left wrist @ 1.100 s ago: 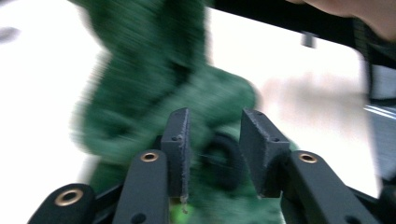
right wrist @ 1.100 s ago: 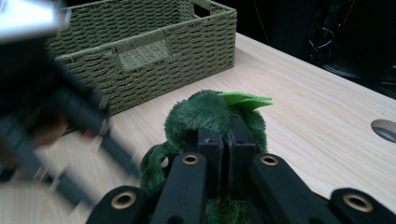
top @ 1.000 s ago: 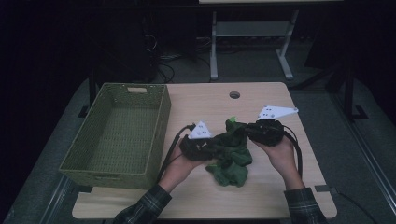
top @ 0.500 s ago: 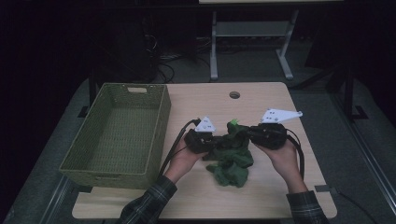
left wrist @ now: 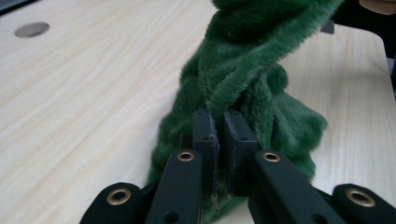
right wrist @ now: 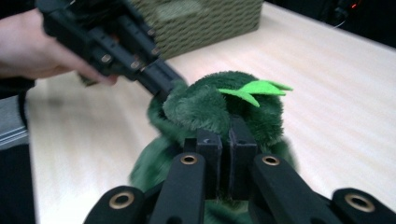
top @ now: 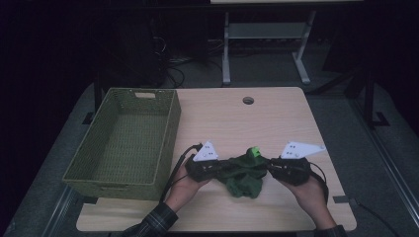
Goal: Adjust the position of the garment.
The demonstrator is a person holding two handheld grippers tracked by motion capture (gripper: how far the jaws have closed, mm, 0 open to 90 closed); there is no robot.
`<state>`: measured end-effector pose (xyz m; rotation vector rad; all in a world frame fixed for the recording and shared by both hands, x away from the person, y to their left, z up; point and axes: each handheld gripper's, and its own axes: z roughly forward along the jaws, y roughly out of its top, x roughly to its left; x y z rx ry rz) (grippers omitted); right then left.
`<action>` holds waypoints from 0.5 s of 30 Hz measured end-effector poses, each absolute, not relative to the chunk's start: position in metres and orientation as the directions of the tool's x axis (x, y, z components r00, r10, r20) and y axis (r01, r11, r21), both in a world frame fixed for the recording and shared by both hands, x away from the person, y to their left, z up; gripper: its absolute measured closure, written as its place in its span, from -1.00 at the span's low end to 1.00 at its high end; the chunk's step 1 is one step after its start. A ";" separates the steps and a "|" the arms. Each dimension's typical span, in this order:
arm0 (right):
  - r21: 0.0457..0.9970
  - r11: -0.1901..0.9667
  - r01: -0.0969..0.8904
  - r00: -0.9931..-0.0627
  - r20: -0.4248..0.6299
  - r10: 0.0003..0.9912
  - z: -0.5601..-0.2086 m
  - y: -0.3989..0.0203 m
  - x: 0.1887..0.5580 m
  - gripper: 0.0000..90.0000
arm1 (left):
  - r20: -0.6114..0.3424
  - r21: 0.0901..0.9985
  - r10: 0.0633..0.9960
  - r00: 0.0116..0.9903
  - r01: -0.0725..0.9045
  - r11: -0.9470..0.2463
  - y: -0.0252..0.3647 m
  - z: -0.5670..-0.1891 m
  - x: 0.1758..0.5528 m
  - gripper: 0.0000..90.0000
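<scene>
Left gripper (top: 221,168): jaws have just been closing and now pinch a fold of the green plush cloth (top: 243,174); in the left gripper view the pads (left wrist: 205,133) squeeze a ridge of the pile with almost no gap between them.
Basket (top: 129,143): woven green, on the left part of the table (top: 276,123), well apart from the work and with nothing in it that I can see.
Cloth, place: near the front edge of the table, between the two grippers, partly lifted at both ends and sagging in the middle onto the wood.
Cloth, feel: looks soft, limp and light; deep fur that will give under the pads, nothing fragile. My guess is it drapes rather than holds a shape.
Bright green tab (right wrist: 254,89): a stiffer felt-like piece on top of the cloth, just beyond the right jaws.
Where to grip: a bunched fold or hem, deep enough that the pads bite cloth and not only fur; thin pile could slip out.
Right gripper (top: 272,169): clamped shut on the other end of the cloth, pads (right wrist: 208,147) buried in the fur.
</scene>
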<state>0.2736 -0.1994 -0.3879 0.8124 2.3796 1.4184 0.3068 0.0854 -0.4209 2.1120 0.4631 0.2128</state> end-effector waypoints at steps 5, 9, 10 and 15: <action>0.853 0.398 0.339 -0.829 0.070 0.556 -0.405 -0.196 0.253 0.84 | -0.025 0.810 0.387 0.922 0.246 -0.532 0.085 -0.431 0.299 0.87; 0.829 0.428 0.359 -0.837 0.083 0.541 -0.417 -0.193 0.244 0.79 | -0.032 0.800 0.383 0.923 0.253 -0.544 0.086 -0.437 0.299 0.90; 0.824 0.432 0.368 -0.836 0.090 0.541 -0.419 -0.193 0.242 0.77 | -0.030 0.800 0.381 0.924 0.251 -0.546 0.086 -0.438 0.299 0.90; 0.813 0.446 0.373 -0.835 0.085 0.544 -0.426 -0.198 0.232 0.55 | -0.010 0.803 0.367 0.930 0.226 -0.552 0.086 -0.437 0.300 0.93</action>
